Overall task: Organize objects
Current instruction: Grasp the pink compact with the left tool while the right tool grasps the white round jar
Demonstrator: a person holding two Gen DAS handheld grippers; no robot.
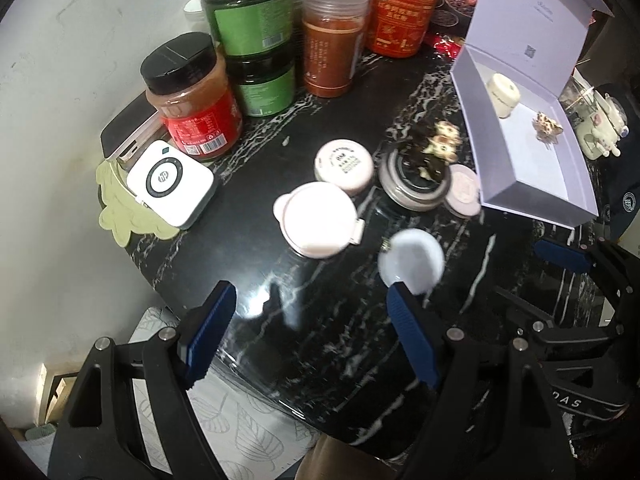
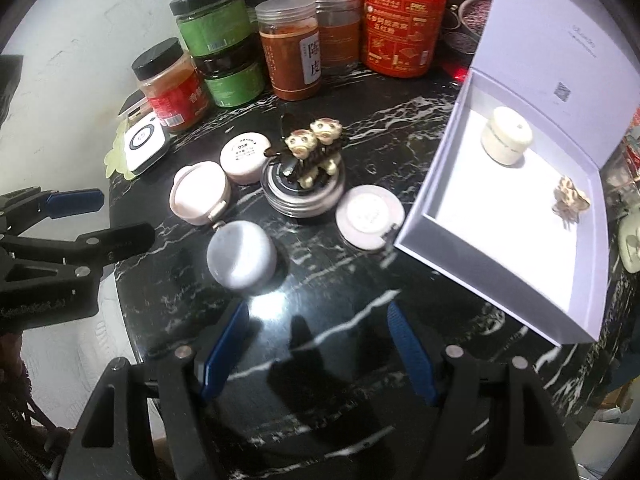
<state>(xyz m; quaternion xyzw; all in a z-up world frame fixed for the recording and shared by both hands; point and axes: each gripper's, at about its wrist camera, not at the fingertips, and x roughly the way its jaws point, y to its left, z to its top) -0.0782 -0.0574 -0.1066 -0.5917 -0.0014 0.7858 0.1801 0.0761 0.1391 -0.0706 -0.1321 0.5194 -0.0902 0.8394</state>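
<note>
An open lavender box stands at the right of the black marble table; it holds a cream jar and a small leopard-print clip. Left of it lie a pink compact, a pink tin, a flat pink disc, a pale round case and a figurine on a metal tin. My right gripper is open and empty, just short of the pale case. My left gripper is open and empty, near the pale case.
Jars and cans crowd the back: a red-label jar, stacked green jars, a brown spice jar, an orange-red can. A white HP device lies on a green mat at the table's left edge.
</note>
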